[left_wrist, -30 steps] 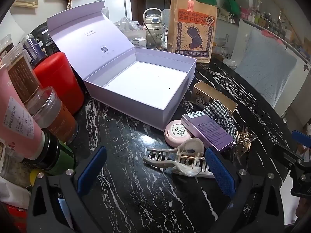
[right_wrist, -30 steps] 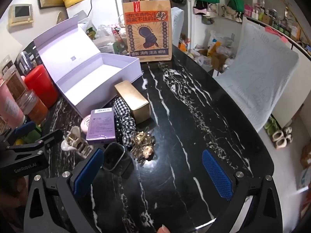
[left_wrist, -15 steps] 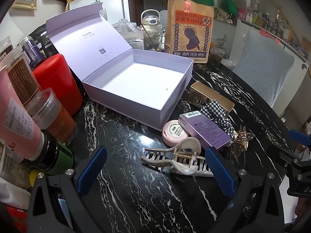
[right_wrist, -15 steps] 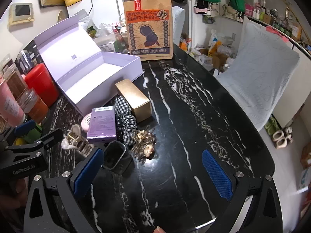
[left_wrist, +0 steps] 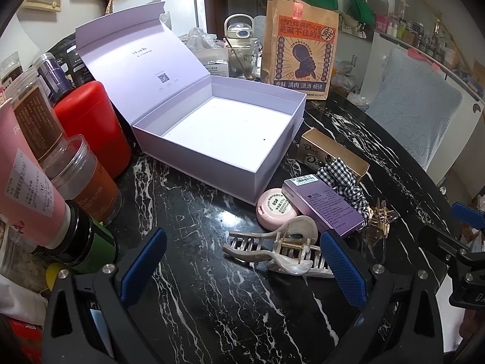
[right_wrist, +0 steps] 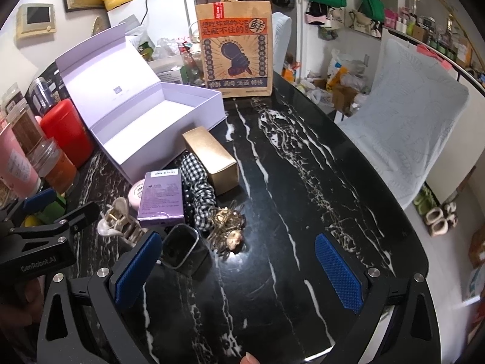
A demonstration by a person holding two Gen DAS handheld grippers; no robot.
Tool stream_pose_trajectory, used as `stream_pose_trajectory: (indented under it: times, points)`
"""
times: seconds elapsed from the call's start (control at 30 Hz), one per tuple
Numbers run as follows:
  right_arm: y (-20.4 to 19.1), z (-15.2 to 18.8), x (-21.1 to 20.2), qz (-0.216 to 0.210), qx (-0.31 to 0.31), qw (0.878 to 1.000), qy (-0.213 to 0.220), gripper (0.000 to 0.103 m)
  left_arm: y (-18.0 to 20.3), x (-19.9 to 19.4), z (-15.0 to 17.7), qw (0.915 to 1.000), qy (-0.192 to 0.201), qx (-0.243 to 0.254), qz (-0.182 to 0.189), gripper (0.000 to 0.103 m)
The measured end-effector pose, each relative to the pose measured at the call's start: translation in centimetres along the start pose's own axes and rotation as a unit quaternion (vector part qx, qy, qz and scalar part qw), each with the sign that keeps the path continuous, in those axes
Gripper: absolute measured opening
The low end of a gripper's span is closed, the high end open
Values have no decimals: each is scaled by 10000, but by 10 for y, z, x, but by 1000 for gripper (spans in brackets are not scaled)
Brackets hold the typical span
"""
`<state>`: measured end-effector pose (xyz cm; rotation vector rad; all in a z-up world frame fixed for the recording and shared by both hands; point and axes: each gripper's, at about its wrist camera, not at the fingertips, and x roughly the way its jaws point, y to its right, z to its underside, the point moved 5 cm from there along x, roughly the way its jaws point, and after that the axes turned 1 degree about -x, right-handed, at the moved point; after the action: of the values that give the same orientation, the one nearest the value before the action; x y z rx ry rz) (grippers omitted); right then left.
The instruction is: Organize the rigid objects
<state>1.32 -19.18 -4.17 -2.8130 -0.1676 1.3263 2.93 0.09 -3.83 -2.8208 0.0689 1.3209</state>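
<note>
left gripper [left_wrist: 239,268]: wide, empty, just short of hair clip [left_wrist: 282,250] | right gripper [right_wrist: 239,261]: wide, empty | clip, purple carton [left_wrist: 322,204], pink compact [left_wrist: 275,209]: on table before open box [left_wrist: 218,139]

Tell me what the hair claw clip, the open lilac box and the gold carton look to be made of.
Hair claw clip: likely glossy plastic or acetate, judging by its pearly swirls and shine, with a brass-coloured metal spring.
Open lilac box: seemingly rigid matte paperboard, with thick square walls and a creased hinged lid.
Gold carton: probably thin card with a metallic satin finish, given its folded edges and soft sheen.
</note>
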Motion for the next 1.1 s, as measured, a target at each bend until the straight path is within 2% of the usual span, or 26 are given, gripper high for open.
stream_pose_trajectory:
  times: [1.1]
  points:
    - [-4, 3, -2, -72, -27, 10000, -15, 103, 2, -6, 1, 9998, 66, 65, 184, 103]
